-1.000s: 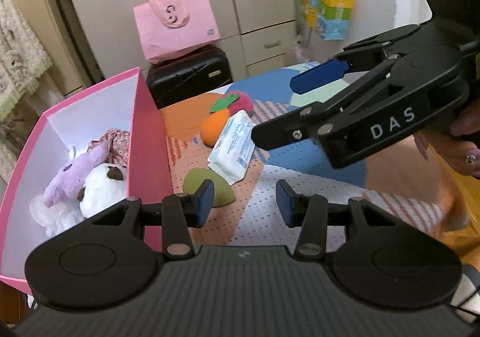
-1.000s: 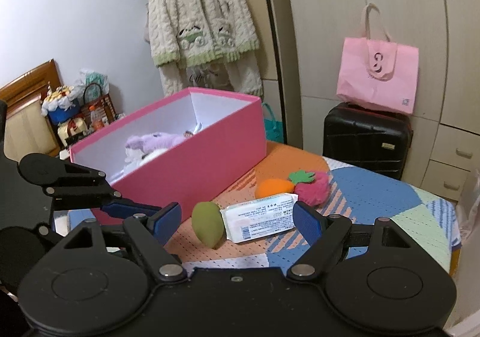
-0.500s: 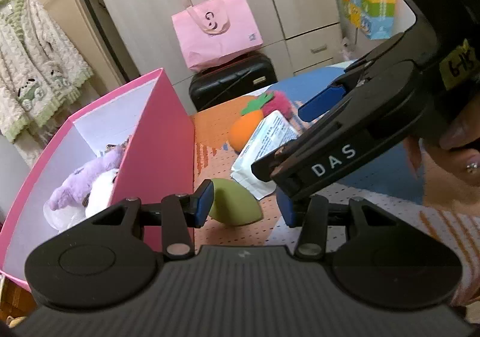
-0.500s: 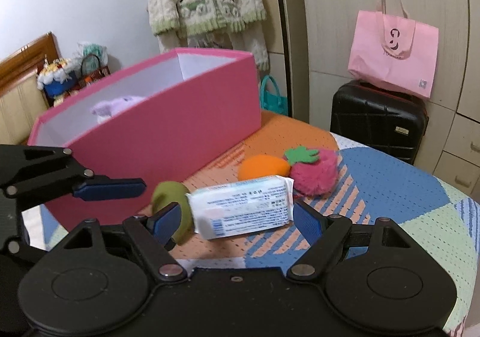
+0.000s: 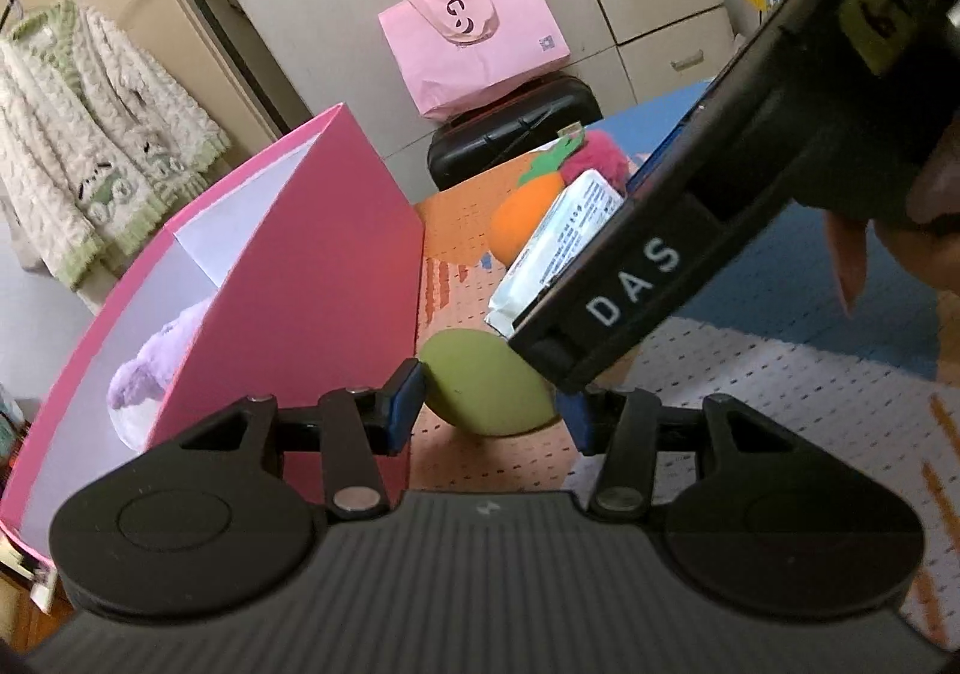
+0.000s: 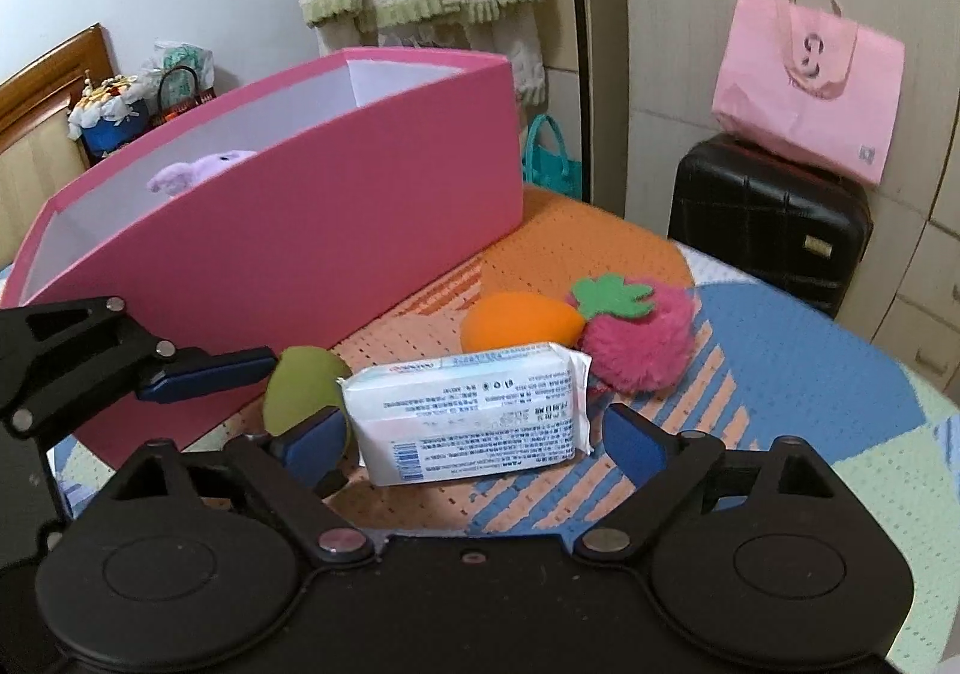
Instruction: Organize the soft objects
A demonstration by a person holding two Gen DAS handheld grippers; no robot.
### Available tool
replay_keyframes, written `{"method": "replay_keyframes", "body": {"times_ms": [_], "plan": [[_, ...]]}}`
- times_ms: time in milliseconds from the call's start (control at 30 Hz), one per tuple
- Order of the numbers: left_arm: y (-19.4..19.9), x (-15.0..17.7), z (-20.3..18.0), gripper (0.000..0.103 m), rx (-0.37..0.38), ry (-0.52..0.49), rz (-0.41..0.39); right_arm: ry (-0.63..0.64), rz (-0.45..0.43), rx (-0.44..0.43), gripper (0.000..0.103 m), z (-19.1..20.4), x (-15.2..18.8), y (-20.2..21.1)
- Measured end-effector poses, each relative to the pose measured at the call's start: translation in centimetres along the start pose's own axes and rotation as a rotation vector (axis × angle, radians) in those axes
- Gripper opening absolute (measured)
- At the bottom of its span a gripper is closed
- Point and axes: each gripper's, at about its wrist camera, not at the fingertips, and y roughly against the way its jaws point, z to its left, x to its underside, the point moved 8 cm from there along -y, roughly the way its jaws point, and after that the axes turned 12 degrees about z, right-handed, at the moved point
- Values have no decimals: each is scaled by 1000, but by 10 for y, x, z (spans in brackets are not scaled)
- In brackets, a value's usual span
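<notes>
The pink box (image 6: pixel 336 230) stands open on the patterned worktop (image 6: pixel 780 374), filling the 9 to 11 o'clock part of the right wrist view. Its inside walls are white, and a pale purple plush toy (image 6: pixel 198 167) pokes above the rim; in the left wrist view the same toy lies on something white and fluffy (image 5: pixel 129 422) low in the box.

Just outside the box's near wall sits a green egg-shaped sponge (image 5: pixel 486 383), smooth and matte. The left claw (image 5: pixel 489 413) brackets it: its jaws are opening, the sponge lies between the blue pads, and whether they touch it I cannot tell.

At 3 o'clock of the sponge lies a white tissue pack (image 6: pixel 474 410) with blue print, flat, its long axis running from 9 to 3 o'clock across the right wrist view. The right claw (image 6: pixel 474 443) straddles the pack's ends, jaws wide and opening, the pads clear of the wrapper.

Behind the pack, at 12 to 1 o'clock, an orange sponge (image 6: pixel 519 320) touches a fuzzy magenta strawberry (image 6: pixel 642 344) with a green felt leaf. The sponge's narrow end points toward the strawberry.
</notes>
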Motion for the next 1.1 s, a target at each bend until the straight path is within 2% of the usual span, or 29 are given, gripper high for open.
{"method": "replay_keyframes", "body": {"times_ms": [100,233,367,467,533,633,900,1100], "plan": [[-5,1,-5,48,-55,-42,1,-15,-13,-21,95,1,-1,-2],[-6,0,-4,44,-54,-38,-4,8,-17,-8,96,1,-3,-5],[-5,0,-1,41,-46,-40,-7,-24,-20,-37,95,-3,-3,-8],[-5,0,-1,41,-42,-39,-9,-54,-23,-91,87,-5,-1,-7],[-4,-1,0,40,-36,-34,-13,-67,-31,-92,85,-5,1,-6],[-3,0,3,40,-20,-28,-18,-68,-45,-72,84,-1,4,-5],[8,2,15,40,39,-5,-57,-170,-73,-52,84,-4,20,9],[21,3,25,40,130,36,-111,-191,-95,-28,84,-4,35,28]]}}
